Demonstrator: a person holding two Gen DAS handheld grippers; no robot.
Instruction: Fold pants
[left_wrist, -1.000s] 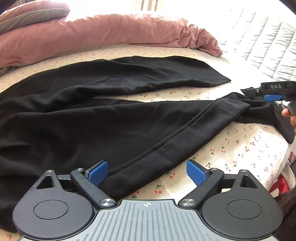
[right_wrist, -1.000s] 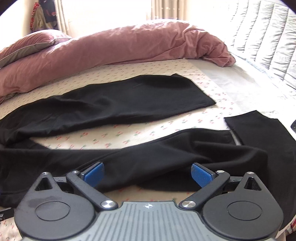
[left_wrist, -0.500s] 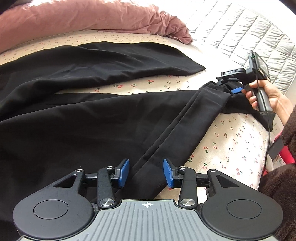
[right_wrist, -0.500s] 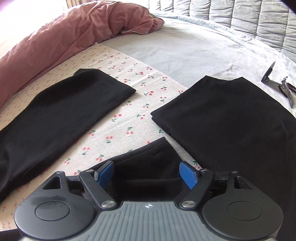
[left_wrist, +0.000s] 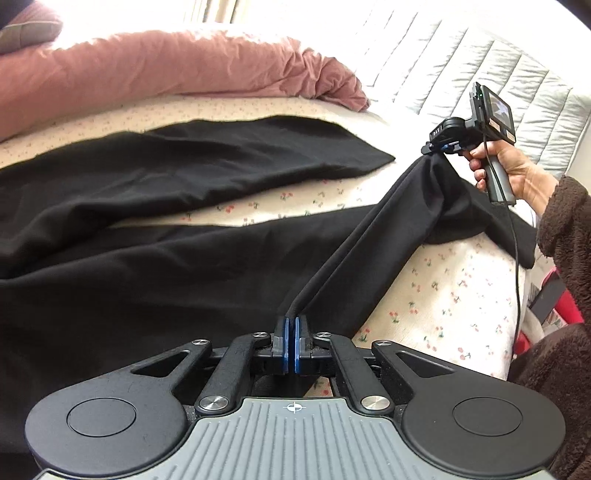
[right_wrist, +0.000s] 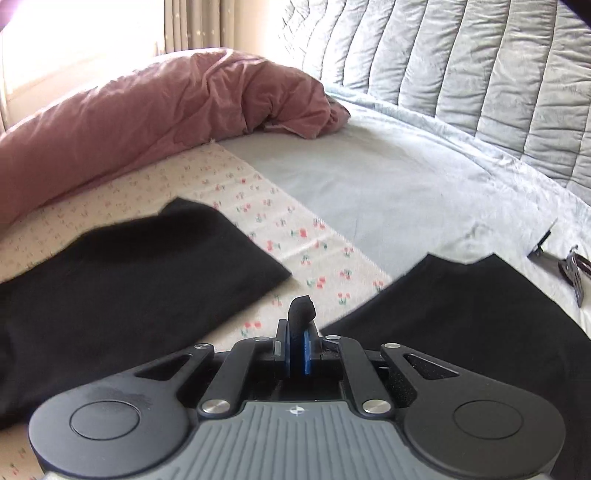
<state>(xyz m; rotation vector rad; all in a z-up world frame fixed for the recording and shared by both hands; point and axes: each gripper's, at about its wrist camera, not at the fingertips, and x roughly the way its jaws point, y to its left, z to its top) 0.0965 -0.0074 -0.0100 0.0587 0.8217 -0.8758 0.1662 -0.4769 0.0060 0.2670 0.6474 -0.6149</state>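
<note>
Black pants (left_wrist: 155, 266) lie spread on the cherry-print sheet, one leg stretched across the far side (left_wrist: 207, 158). My left gripper (left_wrist: 291, 345) is shut on the edge of the near leg. My right gripper (left_wrist: 439, 149) appears in the left wrist view at the right, shut on the hem end of the same leg and lifting it, so the fabric runs taut between both. In the right wrist view my right gripper (right_wrist: 297, 347) pinches a black fold (right_wrist: 301, 314). The far leg (right_wrist: 122, 273) lies to its left.
A pink duvet (left_wrist: 177, 70) lies rolled along the back of the bed. A grey quilted cover (right_wrist: 461, 74) is at the right. A separate folded black garment (right_wrist: 480, 325) lies at the right, with a metal clip (right_wrist: 570, 271) beyond it.
Both grippers have closed on the near pant leg, the left on its edge and the right on its hem. The right gripper has lifted the hem, pulling the fabric taut.
</note>
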